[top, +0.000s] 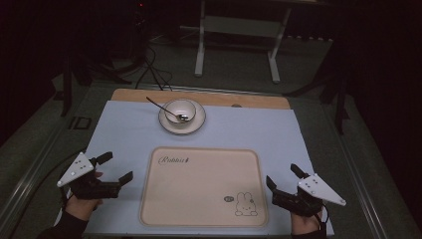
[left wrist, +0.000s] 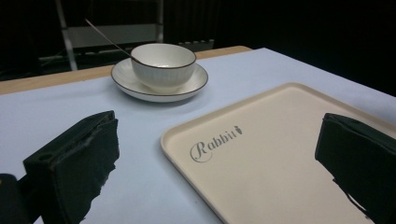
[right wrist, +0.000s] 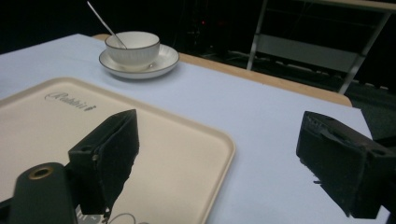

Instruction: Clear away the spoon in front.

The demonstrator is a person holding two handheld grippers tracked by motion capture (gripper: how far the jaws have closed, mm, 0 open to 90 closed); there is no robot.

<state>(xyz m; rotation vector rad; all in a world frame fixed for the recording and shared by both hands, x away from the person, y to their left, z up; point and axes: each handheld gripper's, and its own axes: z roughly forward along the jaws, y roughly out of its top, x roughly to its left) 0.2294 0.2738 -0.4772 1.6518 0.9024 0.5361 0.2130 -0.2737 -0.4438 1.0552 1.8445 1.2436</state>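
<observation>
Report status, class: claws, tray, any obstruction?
Left claw and right claw open, empty. Tray bare between them. Nothing blocking.

Behind your desk: a white metal frame stand and black cables on grey floor.

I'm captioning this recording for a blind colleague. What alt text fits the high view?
A person's hands hold the left gripper and right gripper, both open, at either side of an empty beige tray printed with a rabbit. Beyond it, a white bowl with a spoon sits on a saucer on the pale blue table cover.
</observation>
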